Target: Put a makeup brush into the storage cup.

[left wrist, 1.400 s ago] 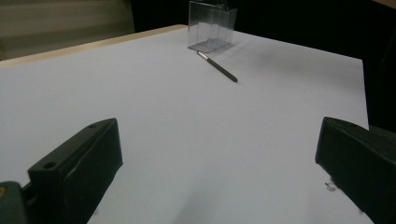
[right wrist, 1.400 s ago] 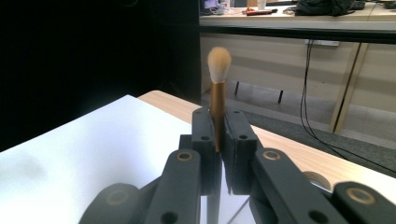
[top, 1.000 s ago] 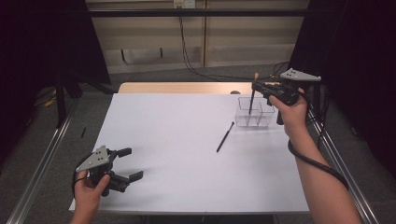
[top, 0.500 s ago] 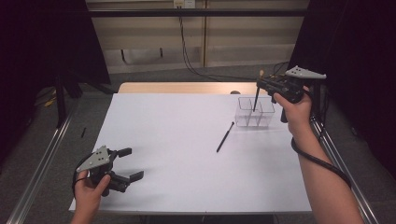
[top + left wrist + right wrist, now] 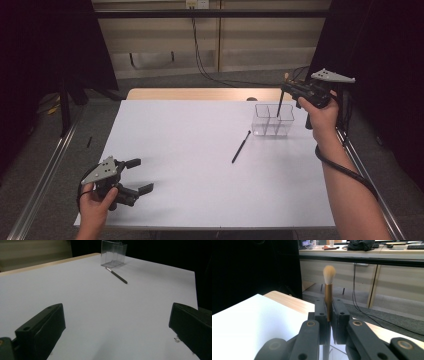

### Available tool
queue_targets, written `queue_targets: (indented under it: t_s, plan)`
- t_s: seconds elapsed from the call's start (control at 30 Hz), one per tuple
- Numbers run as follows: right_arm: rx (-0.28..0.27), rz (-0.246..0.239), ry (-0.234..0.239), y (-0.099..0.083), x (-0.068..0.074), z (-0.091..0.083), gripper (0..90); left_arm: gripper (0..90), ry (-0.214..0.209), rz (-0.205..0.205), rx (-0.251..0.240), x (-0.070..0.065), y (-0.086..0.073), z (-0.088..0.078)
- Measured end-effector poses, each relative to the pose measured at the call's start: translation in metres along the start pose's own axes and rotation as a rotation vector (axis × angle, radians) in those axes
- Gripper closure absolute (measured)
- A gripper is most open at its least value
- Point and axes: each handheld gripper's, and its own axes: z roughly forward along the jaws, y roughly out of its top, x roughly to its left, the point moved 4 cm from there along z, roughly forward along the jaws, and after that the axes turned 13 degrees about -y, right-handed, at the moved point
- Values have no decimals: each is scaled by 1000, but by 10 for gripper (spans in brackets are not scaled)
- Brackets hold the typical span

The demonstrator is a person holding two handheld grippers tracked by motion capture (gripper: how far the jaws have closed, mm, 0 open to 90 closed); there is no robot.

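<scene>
So the right gripper view gives the detail the high view can't: the right hand-held gripper (image 5: 329,315) has its jaws clamped tight on the gold ferrule of a makeup brush (image 5: 328,287), fluffy pale bristles pointing up. From the high view that same brush (image 5: 281,100) is just a thin dark stick, held upright, its lower end dipping into the clear divided box (image 5: 272,120) at the far right of the white worktop (image 5: 200,165). The handle hangs straight down below the right hand-held gripper (image 5: 286,90).

Over at the near left corner, the left hand-held gripper (image 5: 142,175) sits with its jaws spread wide, nothing between them. Its own view looks across the worktop at a second dark brush (image 5: 116,275) lying flat, just beside the box (image 5: 113,253).

Can't make out any labels or writing anywhere.
</scene>
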Motion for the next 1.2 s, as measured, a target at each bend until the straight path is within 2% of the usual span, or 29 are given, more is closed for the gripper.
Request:
queue_targets:
  t_s: [0.23, 0.67, 1.2]
  plan:
    - [-1, 2, -24, 1, -10, 1, 843, 5, 6, -3, -1, 0, -1, 0]
    - [10, 1, -56, -5, -19, 8, 843, 5, 7, 0, 2, 0, 0, 0]
    - [18, -2, -72, -19, -22, 8, 843, 5, 3, 2, 7, -1, -1, 1]
